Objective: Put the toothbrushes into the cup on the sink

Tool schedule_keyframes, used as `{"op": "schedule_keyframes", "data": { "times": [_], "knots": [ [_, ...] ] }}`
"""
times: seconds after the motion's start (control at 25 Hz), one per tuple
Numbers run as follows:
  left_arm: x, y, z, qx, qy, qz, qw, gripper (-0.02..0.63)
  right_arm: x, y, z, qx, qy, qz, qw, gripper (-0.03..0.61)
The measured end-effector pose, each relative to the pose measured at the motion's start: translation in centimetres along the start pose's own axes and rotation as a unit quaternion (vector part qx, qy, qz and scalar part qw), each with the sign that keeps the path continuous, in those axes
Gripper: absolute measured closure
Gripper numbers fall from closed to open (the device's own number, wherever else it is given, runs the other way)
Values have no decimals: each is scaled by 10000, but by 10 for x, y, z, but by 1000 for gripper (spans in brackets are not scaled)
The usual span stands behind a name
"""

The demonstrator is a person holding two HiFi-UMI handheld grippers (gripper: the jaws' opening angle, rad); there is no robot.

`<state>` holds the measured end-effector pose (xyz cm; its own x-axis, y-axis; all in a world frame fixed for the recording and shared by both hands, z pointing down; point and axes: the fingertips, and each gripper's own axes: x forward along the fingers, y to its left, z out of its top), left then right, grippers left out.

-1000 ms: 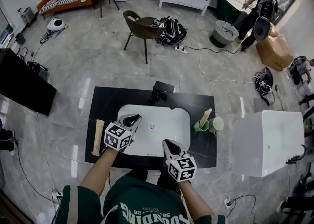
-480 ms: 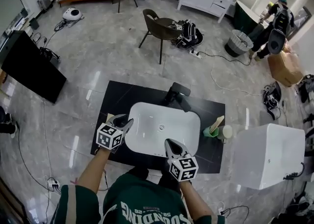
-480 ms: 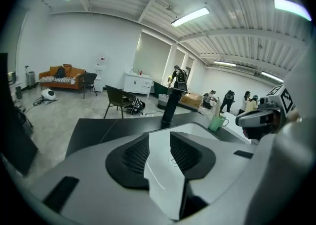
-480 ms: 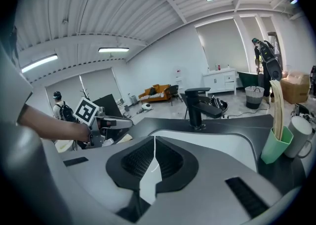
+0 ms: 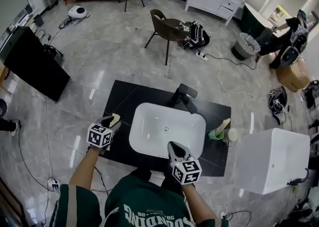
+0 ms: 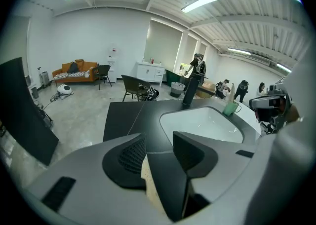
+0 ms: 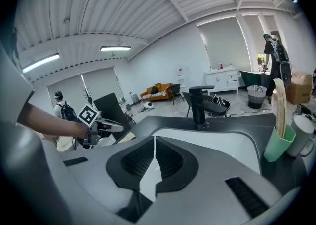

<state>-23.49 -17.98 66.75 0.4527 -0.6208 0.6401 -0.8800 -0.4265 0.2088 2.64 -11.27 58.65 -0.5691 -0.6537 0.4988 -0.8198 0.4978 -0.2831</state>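
A cream toothbrush [image 5: 116,119] lies on the black counter [image 5: 124,102] left of the white basin [image 5: 149,136]. My left gripper [image 5: 110,121] hangs right over it, jaws opening. In the left gripper view the toothbrush [image 6: 145,182] shows low between the spread fingers, and the pads do not press on it. The green cup [image 5: 217,134] stands on the counter right of the basin with another cream toothbrush [image 5: 225,124] upright in it. My right gripper [image 5: 171,144] rests shut and empty at the basin's front rim. The right gripper view shows the cup [image 7: 276,145] at the far right.
A black faucet [image 5: 183,94] rises behind the basin. A white cup [image 5: 232,135] touches the green one. A white box [image 5: 271,157] stands right of the counter. A chair [image 5: 166,29], bags and cables are on the floor beyond.
My left gripper has swung left from the basin's edge to the counter's left side, over the cream toothbrush, and its jaws have parted. The right gripper has stayed put.
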Motion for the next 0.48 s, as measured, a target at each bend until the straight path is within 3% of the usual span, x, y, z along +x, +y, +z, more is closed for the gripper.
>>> {"op": "schedule_keyframes", "data": {
  "times": [0.2, 0.48],
  "knots": [
    [9, 31, -20, -123, 492, 184, 9985, 453, -3, -1, -3, 11, 7, -48, 10000, 536],
    [22, 53, -41, -541, 1093, 50, 9925, 425, -15, -8, -5, 104, 6, -191, 9998, 536]
  ]
}}
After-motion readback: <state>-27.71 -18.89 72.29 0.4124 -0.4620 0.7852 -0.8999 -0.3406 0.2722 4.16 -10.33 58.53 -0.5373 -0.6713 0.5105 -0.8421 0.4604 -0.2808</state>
